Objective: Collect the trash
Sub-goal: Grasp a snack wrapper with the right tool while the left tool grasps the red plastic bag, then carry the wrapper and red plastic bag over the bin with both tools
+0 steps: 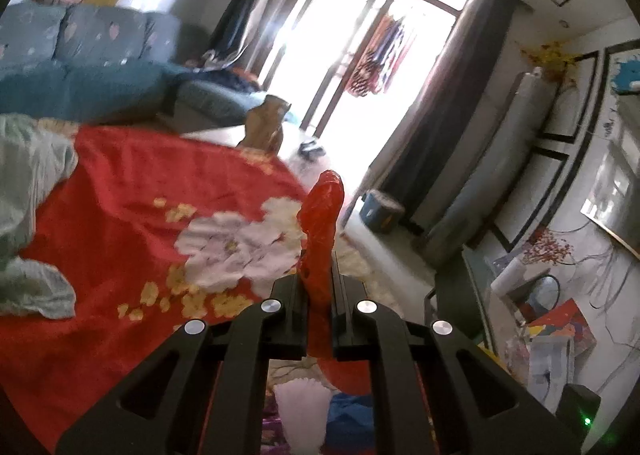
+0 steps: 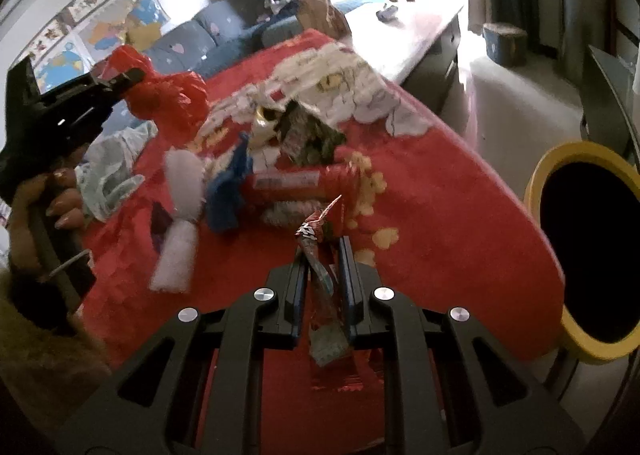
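My left gripper (image 1: 319, 287) is shut on a crumpled red plastic bag (image 1: 322, 223), which sticks up between its jaws above the red flowered cloth (image 1: 120, 215). From the right wrist view that same left gripper (image 2: 134, 75) hangs in the air at the left, with the red plastic bag (image 2: 168, 99) bulging from its tip. My right gripper (image 2: 322, 251) is shut on a red and silver snack wrapper (image 2: 316, 231). Beyond it a pile of trash lies on the cloth: a white wrapper (image 2: 180, 215), a blue wrapper (image 2: 232, 183), a red packet (image 2: 296, 181) and dark foil wrappers (image 2: 308, 135).
A yellow-rimmed bin (image 2: 584, 247) with a dark inside stands off the table's right edge. A pale green plastic bag (image 1: 28, 207) lies on the cloth at the left. A brown paper bag (image 1: 266, 127) stands at the far end, and a blue sofa (image 1: 80, 63) is behind.
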Action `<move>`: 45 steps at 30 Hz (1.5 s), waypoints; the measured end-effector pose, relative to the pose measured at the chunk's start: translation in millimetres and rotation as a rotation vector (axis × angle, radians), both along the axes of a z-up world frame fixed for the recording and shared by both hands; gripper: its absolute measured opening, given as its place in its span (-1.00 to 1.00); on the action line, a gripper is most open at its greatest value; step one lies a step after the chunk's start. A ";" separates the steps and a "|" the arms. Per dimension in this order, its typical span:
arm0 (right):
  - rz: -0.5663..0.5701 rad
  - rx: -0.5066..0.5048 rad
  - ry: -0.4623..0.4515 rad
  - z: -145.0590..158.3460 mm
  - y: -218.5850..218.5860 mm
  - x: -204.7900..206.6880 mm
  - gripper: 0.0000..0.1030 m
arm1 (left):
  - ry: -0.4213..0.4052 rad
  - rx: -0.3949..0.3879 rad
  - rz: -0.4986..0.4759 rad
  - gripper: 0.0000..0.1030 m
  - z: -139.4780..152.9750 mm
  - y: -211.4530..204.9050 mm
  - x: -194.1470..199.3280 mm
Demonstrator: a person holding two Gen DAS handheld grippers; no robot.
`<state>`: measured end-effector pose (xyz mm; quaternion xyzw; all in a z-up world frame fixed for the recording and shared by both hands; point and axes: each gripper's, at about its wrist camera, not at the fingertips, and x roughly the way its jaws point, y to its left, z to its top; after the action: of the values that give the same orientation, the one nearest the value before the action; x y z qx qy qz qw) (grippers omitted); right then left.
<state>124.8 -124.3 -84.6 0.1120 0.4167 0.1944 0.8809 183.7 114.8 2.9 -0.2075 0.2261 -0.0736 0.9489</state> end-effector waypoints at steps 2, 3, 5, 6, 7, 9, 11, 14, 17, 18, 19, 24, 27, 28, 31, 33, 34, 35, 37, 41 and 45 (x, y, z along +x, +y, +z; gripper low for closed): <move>-0.003 0.006 -0.017 5.5 -1.7 1.0 -0.79 | -0.019 0.012 -0.011 -0.86 11.3 -7.0 -7.3; -0.002 0.007 -0.025 7.9 -2.3 0.3 -0.80 | -0.029 0.015 -0.019 -0.86 15.5 -9.9 -10.9; -0.002 0.012 -0.044 13.8 -4.2 0.4 -0.80 | -0.042 0.024 -0.032 -0.86 22.5 -15.9 -16.8; -0.003 0.017 -0.052 16.8 -5.3 0.3 -0.80 | -0.050 0.031 -0.036 -0.86 26.6 -20.1 -20.8; -0.005 0.020 -0.061 19.6 -6.2 0.2 -0.80 | -0.058 0.033 -0.042 -0.86 29.6 -23.2 -24.1; -0.005 0.024 -0.081 25.1 -7.8 -0.8 -0.80 | -0.075 0.037 -0.055 -0.86 36.1 -29.7 -30.4; -0.006 0.029 -0.100 30.9 -9.8 -2.7 -0.80 | -0.087 0.046 -0.066 -0.86 40.5 -36.8 -35.2; -0.008 0.032 -0.124 37.6 -13.7 -3.2 -0.80 | -0.093 0.047 -0.087 -0.86 44.9 -46.5 -39.7; -0.017 0.034 -0.154 46.1 -19.3 -4.8 -0.80 | -0.098 0.053 -0.107 -0.86 47.6 -55.6 -43.6; -0.021 0.035 -0.165 48.8 -21.6 -5.1 -0.80 | -0.099 0.053 -0.115 -0.86 48.3 -59.5 -44.8; -0.025 0.035 -0.171 50.4 -23.2 -5.4 -0.80 | -0.099 0.055 -0.122 -0.86 48.5 -63.0 -45.8; -0.068 0.042 -0.212 62.8 -40.5 -5.5 -0.80 | -0.099 0.063 -0.154 -0.86 48.6 -79.5 -48.8; -0.099 0.049 -0.223 68.0 -53.3 -3.3 -0.80 | -0.095 0.064 -0.174 -0.86 47.7 -90.6 -49.2; -0.109 0.050 -0.227 69.2 -56.9 -3.0 -0.80 | -0.094 0.065 -0.178 -0.86 47.3 -93.5 -49.3; -0.141 0.056 -0.235 72.5 -69.8 -2.2 -0.80 | -0.092 0.073 -0.202 -0.86 45.6 -105.7 -49.1; -0.164 0.061 -0.237 73.6 -78.1 -1.4 -0.80 | -0.089 0.075 -0.217 -0.86 44.4 -114.4 -48.9; -0.174 0.063 -0.238 73.8 -81.7 -0.8 -0.80 | -0.087 0.077 -0.226 -0.86 43.9 -118.8 -48.8; -0.186 0.065 -0.239 74.1 -86.8 -0.5 -0.80 | -0.087 0.082 -0.234 -0.86 43.4 -124.0 -49.0; -0.205 0.067 -0.243 74.8 -92.6 -0.4 -0.80 | -0.085 0.085 -0.250 -0.86 42.5 -131.7 -48.4; -0.241 0.069 -0.243 73.8 -106.4 1.5 -0.80 | -0.078 0.092 -0.281 -0.86 39.1 -148.5 -47.0; -0.272 0.071 -0.239 71.6 -118.0 2.9 -0.80 | -0.071 0.097 -0.308 -0.86 35.6 -163.7 -46.8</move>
<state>127.7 -242.3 -13.0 0.1746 0.2829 0.1002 0.9378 136.9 -48.9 38.5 -0.1215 0.2247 -0.2144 0.9428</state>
